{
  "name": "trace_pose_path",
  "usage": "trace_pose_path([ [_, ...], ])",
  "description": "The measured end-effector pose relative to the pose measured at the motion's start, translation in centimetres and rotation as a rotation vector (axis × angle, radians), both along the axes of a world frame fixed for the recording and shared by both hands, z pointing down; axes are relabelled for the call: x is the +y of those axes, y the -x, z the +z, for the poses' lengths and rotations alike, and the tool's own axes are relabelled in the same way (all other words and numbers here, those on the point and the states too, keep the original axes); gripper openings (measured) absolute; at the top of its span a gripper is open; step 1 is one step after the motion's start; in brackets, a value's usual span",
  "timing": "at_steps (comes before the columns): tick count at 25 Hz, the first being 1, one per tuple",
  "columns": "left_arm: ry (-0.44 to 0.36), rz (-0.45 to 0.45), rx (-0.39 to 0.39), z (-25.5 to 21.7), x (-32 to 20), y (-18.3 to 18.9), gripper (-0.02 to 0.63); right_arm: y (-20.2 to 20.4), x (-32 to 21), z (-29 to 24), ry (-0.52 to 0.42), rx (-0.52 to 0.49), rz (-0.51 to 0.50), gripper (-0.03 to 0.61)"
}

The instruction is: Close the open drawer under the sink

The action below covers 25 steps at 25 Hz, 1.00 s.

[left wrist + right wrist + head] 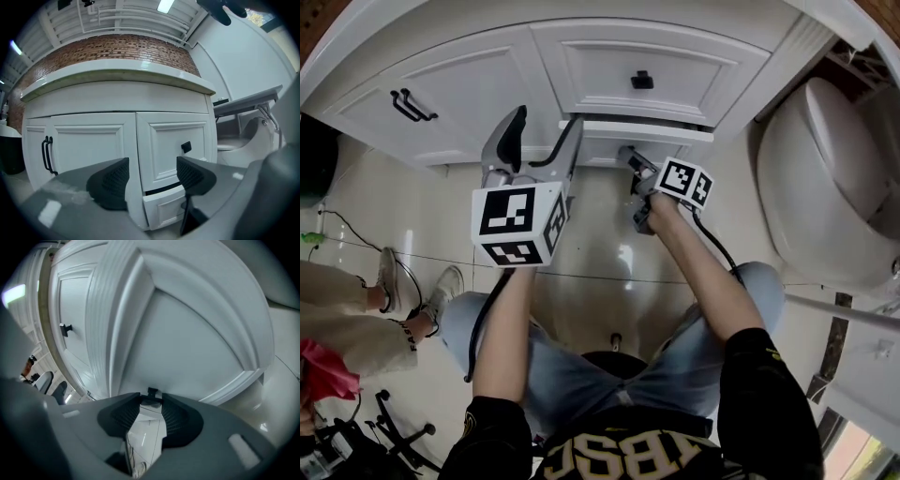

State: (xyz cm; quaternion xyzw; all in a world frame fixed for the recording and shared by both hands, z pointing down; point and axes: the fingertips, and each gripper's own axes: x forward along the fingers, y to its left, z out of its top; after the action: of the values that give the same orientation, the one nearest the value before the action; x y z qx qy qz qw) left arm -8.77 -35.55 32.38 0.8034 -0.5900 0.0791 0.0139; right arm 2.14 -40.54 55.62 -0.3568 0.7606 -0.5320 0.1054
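Observation:
The white drawer (pixel 637 131) under the sink stands a little way out of the vanity; it also shows low in the left gripper view (pixel 164 204). My right gripper (pixel 630 161) is at its front panel (pixel 187 348). In the right gripper view its jaws (pixel 152 401) are shut on the drawer's small black knob (pixel 152 392), which sits right at the tips. My left gripper (pixel 546 127) hangs open in front of the cabinet, left of the drawer, with nothing between its pads (pixel 112 180).
Above the drawer is a white panel with a black knob (pixel 642 81). Cabinet doors with black bar handles (pixel 411 105) are to the left. A white toilet (pixel 825 178) stands close on the right. Another person's feet (pixel 412 291) are on the floor at left.

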Motion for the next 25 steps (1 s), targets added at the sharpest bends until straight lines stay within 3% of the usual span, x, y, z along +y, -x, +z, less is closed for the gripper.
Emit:
trace_pose_path([
  [3,0.007,-0.024,0.010,0.2,-1.2,0.9,0.319,0.0,-2.2,0.0,0.002,0.007,0.031,0.150],
  [8,0.029,-0.025,0.018,0.9,-1.8,1.3,0.319,0.1,-2.4,0.2,0.003,0.137,0.090,0.149],
  [14,-0.002,0.006,-0.010,-0.1,-0.2,0.6,0.319,0.0,-2.4,0.0,-0.037,0.178,0.026,0.150],
  [16,-0.005,0.012,-0.012,-0.4,0.8,0.6,0.319,-0.8,-1.5,-0.4,-0.097,0.240,0.040,0.159],
  [19,-0.008,0.029,-0.002,-0.8,2.3,0.3,0.319,-1.3,0.5,-2.4,-0.245,0.430,0.009,0.189],
  [22,-0.020,0.061,-0.009,-0.9,4.2,-0.3,0.319,-1.7,3.5,-5.9,-0.411,0.613,-0.040,0.196],
  [25,-0.032,0.090,-0.025,-1.2,5.7,-0.9,0.319,-3.1,6.5,-10.5,-0.551,0.736,-0.019,0.198],
])
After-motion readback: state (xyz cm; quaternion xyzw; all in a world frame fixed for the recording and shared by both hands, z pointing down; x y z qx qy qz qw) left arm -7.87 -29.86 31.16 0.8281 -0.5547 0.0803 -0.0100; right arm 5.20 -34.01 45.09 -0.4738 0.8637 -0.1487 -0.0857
